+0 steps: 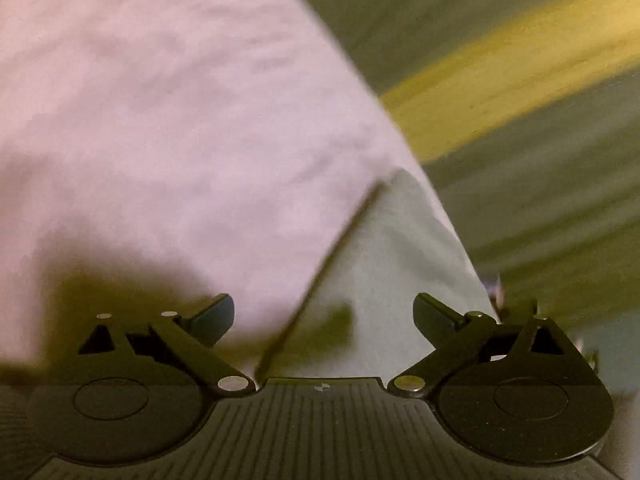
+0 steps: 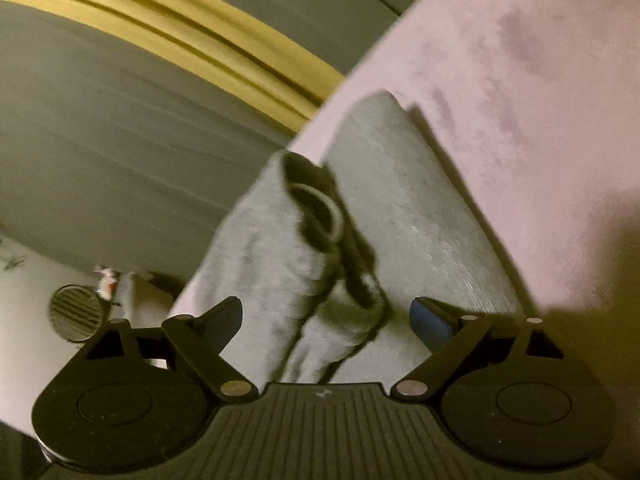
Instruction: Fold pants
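Observation:
Grey pants lie on a pale pink sheet (image 1: 160, 100). In the left wrist view a flat grey corner of the pants (image 1: 400, 260) lies between my left gripper's (image 1: 324, 316) fingers, which stand wide open just above it. In the right wrist view the bunched waist end of the pants (image 2: 280, 248), with a dark opening and a cord loop, lies between my right gripper's (image 2: 326, 320) open fingers. Neither gripper holds cloth. Both views are blurred.
The pink sheet (image 2: 520, 100) ends at an edge; beyond it is grey-green floor with a yellow stripe (image 1: 520, 60), also in the right wrist view (image 2: 180, 28). A small round ribbed object (image 2: 76, 312) sits at lower left.

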